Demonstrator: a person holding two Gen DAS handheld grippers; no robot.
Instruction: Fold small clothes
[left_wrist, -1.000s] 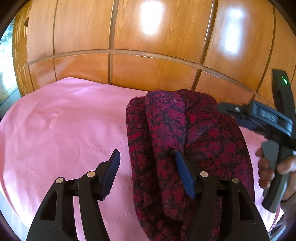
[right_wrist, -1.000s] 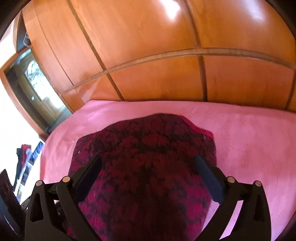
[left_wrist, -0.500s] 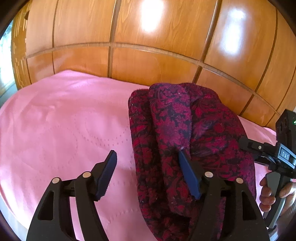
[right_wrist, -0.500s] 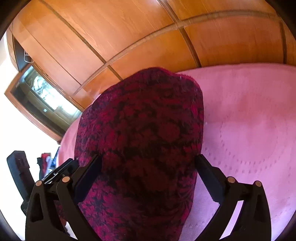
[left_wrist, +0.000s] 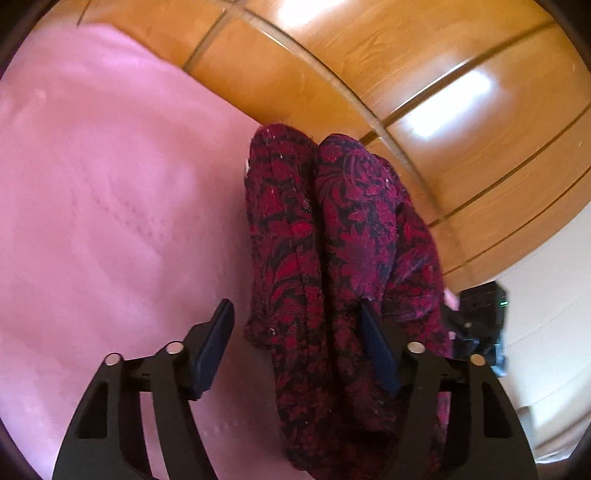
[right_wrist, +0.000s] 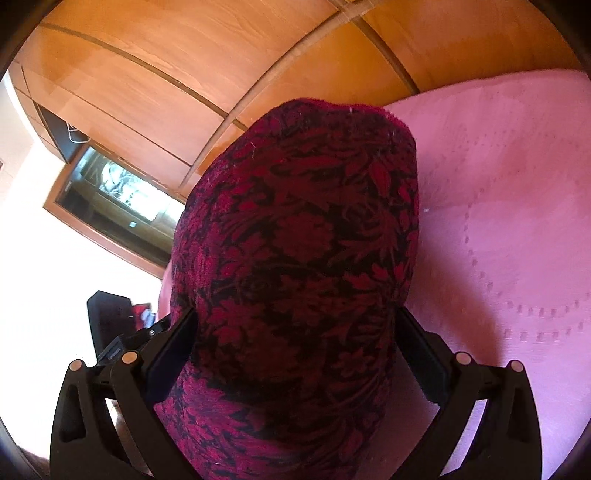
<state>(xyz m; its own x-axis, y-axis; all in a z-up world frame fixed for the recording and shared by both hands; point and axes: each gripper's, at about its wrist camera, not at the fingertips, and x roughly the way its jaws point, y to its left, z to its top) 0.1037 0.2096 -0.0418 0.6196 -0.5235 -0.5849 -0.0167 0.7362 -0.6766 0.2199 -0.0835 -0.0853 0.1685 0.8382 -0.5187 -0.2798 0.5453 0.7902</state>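
Note:
A folded dark red and black floral garment (left_wrist: 332, 258) lies in a thick bundle over the pink bed cover (left_wrist: 110, 203). My left gripper (left_wrist: 295, 350) is open, its jaws wide; the bundle's left fold sits between them and its right part drapes over the right finger (left_wrist: 376, 354). In the right wrist view the same garment (right_wrist: 303, 258) fills the gap of my right gripper (right_wrist: 295, 365), which is open with both fingers against the bundle's sides. The right gripper's body (left_wrist: 480, 325) shows at the right of the left wrist view.
A glossy wooden wardrobe wall (left_wrist: 369, 74) stands behind the bed. The pink cover (right_wrist: 498, 221) spreads right of the bundle. A glass-fronted wooden cabinet (right_wrist: 118, 199) and a bright floor lie at the left of the right wrist view.
Both grippers have swung and tilted with the bundle: the views rotated, the wardrobe slid to the upper right in the left view, and the garment looms larger between the right fingers.

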